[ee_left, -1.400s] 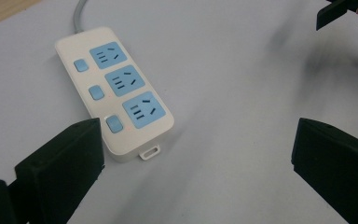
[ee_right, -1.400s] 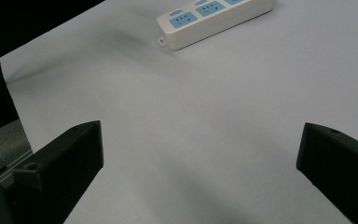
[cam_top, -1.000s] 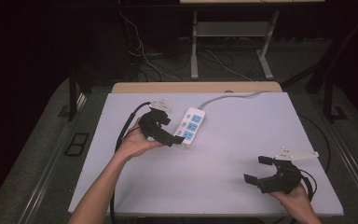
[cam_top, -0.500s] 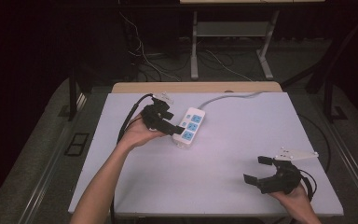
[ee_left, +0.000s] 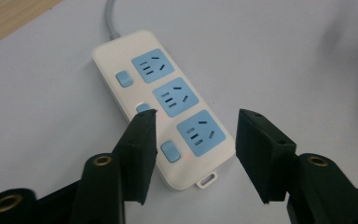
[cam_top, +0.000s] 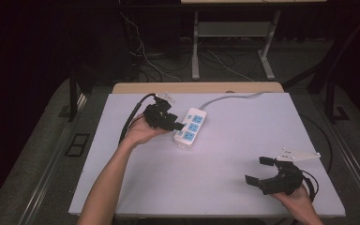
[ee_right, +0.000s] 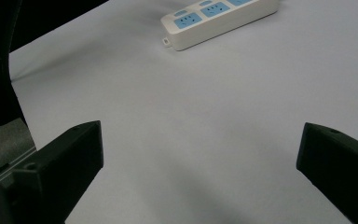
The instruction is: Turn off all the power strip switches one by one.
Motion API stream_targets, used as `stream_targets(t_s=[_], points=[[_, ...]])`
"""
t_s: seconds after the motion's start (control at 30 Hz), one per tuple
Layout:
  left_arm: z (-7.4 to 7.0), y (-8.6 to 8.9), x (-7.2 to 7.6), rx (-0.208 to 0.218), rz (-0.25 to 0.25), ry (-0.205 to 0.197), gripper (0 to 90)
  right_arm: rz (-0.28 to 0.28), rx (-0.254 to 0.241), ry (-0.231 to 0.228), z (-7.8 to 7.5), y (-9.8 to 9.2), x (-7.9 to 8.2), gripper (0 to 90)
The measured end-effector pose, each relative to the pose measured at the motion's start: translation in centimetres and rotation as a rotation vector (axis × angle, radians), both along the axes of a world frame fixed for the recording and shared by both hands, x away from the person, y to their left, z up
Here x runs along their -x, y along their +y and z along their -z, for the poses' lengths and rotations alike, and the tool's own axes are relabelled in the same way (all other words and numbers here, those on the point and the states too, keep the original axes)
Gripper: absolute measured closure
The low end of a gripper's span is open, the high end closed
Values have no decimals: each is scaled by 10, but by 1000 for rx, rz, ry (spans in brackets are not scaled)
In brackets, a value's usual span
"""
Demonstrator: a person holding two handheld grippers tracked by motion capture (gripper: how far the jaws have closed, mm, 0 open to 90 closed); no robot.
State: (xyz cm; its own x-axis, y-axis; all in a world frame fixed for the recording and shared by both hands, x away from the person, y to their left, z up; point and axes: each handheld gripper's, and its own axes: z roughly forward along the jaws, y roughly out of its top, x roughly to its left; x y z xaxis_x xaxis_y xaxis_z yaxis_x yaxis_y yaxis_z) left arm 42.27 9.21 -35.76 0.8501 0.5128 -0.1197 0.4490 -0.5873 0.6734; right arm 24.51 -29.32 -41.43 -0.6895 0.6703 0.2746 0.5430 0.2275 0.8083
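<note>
A white power strip (cam_top: 191, 126) with three blue sockets and three blue switches lies at the back left of the pale table (cam_top: 206, 187). My left gripper (cam_top: 176, 123) is open at the strip's left side. In the left gripper view the power strip (ee_left: 168, 100) lies just beyond my left gripper (ee_left: 196, 116); the left jaw tip overlaps the middle switch and the right jaw hangs past the strip's other side. I cannot tell whether it touches. My right gripper (cam_top: 255, 169) is open and holds nothing at the front right. Its own view shows the right gripper (ee_right: 200, 128) over bare table and the power strip (ee_right: 219, 16) far off.
The strip's grey cable (cam_top: 229, 97) runs off toward the table's far edge, where a wooden strip (cam_top: 197, 88) shows. Beyond the table are loose floor cables (cam_top: 145, 51) and the metal legs of another table (cam_top: 195, 47).
My left gripper has shifted a little toward the far side of the table, staying beside the power strip. The strip and my right gripper have not moved.
</note>
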Motion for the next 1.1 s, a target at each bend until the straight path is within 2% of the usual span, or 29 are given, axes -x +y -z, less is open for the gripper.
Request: stream_targets(t_s=[0.07,0.1,0.13,0.17,0.2,0.57,1.1], points=[[2,-1,-2,-4,2,3,518,0,1,0,0,0,0,3],[4,-2,-2,-5,5,4,570,-1,3,-1,0,0,0,3],[4,-2,-3,-9,9,5,570,-1,3,-1,0,0,0,3],[5,-3,-3,-12,12,6,626,-1,2,-1,0,0,0,3],[6,-3,-4,-12,16,11,626,-1,2,-1,0,0,0,3],[20,-8,-11,-48,29,55,880,-7,6,2,0,1,0,3],[41,-17,-19,-107,14,64,892,-12,13,3,1,0,-1,3]])
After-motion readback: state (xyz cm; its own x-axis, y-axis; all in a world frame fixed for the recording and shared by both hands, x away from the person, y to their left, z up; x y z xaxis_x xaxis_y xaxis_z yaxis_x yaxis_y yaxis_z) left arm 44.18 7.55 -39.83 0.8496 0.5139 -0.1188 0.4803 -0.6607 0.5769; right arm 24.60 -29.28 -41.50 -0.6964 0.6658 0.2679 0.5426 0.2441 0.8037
